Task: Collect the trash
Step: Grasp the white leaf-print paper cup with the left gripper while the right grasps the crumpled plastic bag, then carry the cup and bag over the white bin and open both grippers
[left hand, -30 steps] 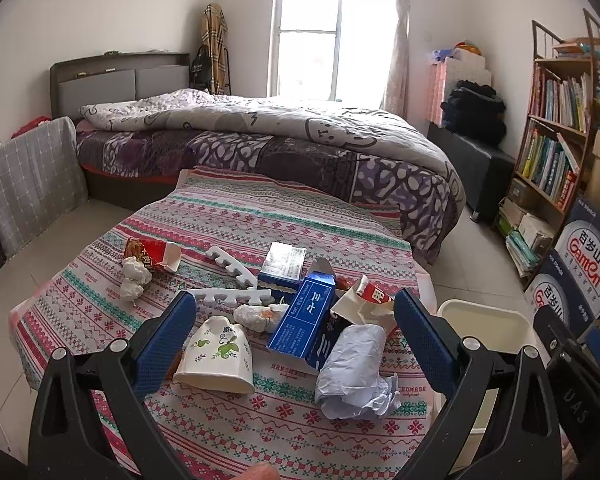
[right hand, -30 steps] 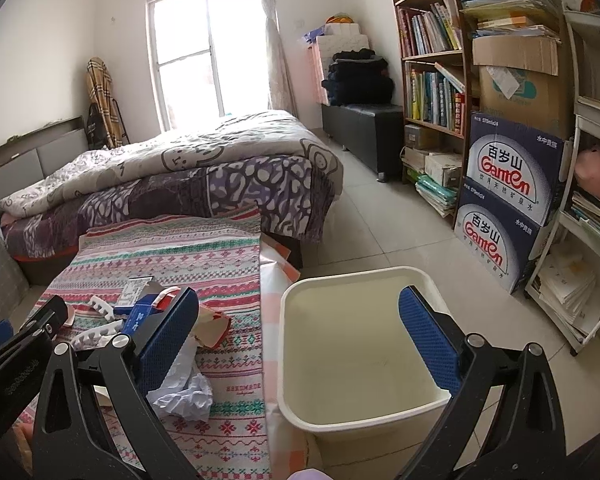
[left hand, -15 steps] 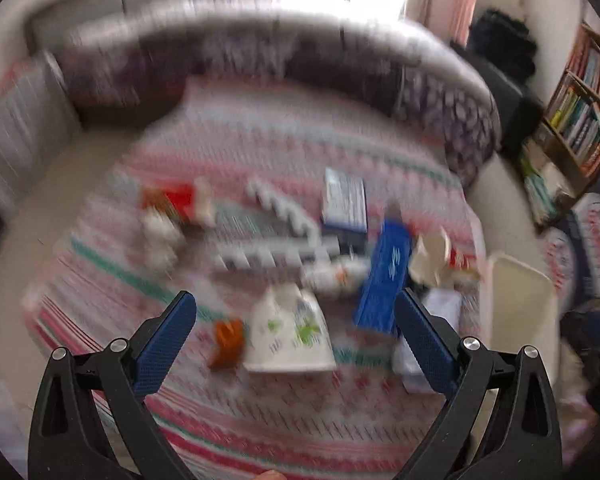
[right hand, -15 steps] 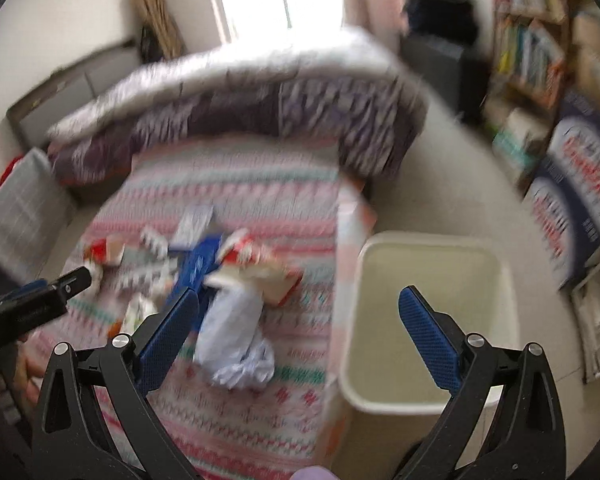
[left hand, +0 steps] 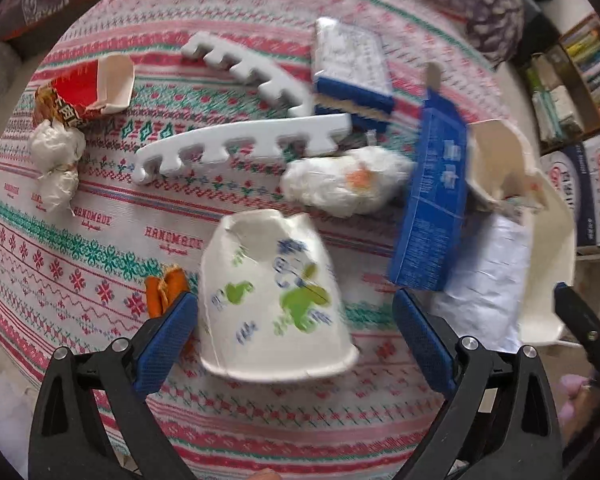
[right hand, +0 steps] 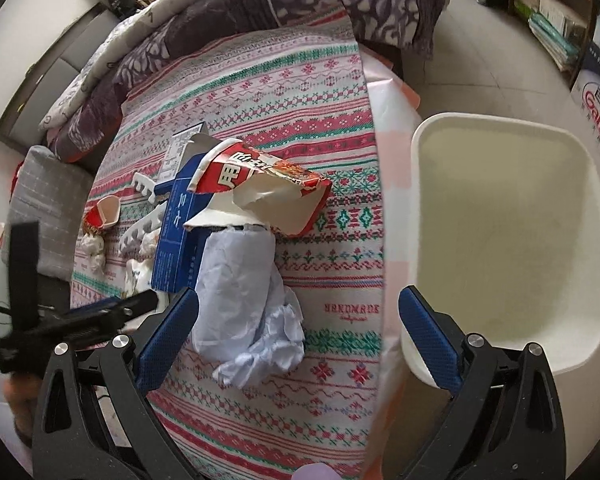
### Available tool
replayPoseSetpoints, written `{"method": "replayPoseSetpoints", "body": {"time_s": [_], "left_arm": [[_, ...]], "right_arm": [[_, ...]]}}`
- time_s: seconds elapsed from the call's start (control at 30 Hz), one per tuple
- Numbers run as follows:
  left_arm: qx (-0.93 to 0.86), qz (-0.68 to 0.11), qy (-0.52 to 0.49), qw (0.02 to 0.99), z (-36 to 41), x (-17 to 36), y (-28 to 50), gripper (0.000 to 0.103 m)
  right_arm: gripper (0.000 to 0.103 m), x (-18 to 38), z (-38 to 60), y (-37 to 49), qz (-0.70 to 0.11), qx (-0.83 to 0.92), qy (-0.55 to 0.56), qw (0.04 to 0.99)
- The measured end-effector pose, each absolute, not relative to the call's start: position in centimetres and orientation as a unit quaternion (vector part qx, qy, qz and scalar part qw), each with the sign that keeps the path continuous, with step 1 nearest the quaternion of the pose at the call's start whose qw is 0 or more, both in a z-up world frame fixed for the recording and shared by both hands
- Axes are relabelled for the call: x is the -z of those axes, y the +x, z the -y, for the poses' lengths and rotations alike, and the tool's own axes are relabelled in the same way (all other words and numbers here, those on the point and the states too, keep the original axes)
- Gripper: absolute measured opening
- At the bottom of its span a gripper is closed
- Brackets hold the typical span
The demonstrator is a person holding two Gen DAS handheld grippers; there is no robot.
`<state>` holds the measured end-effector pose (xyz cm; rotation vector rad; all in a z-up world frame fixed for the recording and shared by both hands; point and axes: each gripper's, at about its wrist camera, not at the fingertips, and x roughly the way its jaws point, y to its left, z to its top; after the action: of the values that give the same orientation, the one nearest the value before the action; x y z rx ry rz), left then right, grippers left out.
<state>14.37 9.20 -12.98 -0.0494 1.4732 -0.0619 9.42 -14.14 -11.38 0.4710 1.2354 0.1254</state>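
Left wrist view, left to right. Far left: 1 red-and-white torn carton (left hand: 86, 90), open end up, with 1 crumpled white tissue wad (left hand: 56, 164) just below it. Centre-left: 2 white foam comb-shaped strips (left hand: 236, 146), toothed, rigid-looking, meeting near the top centre. Lower centre: 1 orange wrapper scrap (left hand: 162, 288) touching the left blue pad. Beside it, 1 paper cup (left hand: 276, 300), upside down, dented base, green and blue print, sitting between the fingers of the left gripper (left hand: 296, 338); jaws spread wide, pads either side of the cup, right pad clear of it. Above the cup: a second white tissue wad (left hand: 340, 184) with an orange stain. Top centre: 1 blue-and-white box (left hand: 350, 66), flat. Right: 1 tall blue carton (left hand: 434, 200), lying tilted, blurred.

Right wrist view. Left edge: the other gripper's dark body crosses the frame. Centre: the blue carton again, 1 torn red noodle cup (right hand: 260, 184) lying on top of it, card ripped open. Below: 1 crumpled pale-blue paper (right hand: 248, 300), creased, ragged lower end, just inside the left pad of the right gripper (right hand: 298, 340); jaws spread, gripping nothing. All litter lies on a woven striped cloth (right hand: 332, 240), red/green pattern. Right: 1 cream plastic bin (right hand: 508, 240), rounded-square, smooth, standing beside the cloth's edge; the right pad overlaps its rim.
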Motion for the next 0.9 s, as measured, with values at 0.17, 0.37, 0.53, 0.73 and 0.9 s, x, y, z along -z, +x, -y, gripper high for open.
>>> {"method": "replayPoseSetpoints", "body": {"time_s": [0.17, 0.37, 0.53, 0.73, 0.9], "left_arm": [[0.038, -0.689, -0.026, 0.723, -9.7, 15.0, 14.8, 0.078], [0.056, -0.664, -0.043, 0.744, -10.9, 13.5, 14.2, 0.072], [0.061, -0.635, -0.081, 0.766, -13.2, 10.9, 13.6, 0.072], [0.057, -0.613, -0.104, 0.781, -15.2, 9.5, 12.5, 0.072], [0.061, -0.603, -0.114, 0.787, -15.5, 8.8, 11.9, 0.072]], "right_arm": [[0.096, 12.9, 12.0, 10.8, -0.597, -0.065, 0.221, 0.769], [0.096, 13.9, 9.5, 11.4, -0.609, -0.073, 0.213, 0.761], [0.096, 14.5, 8.0, 11.7, -0.618, -0.084, 0.21, 0.753], [0.078, 14.9, 7.1, 11.7, -0.621, -0.077, 0.203, 0.753], [0.052, 14.4, 8.0, 11.4, -0.608, -0.075, 0.213, 0.761]]}}
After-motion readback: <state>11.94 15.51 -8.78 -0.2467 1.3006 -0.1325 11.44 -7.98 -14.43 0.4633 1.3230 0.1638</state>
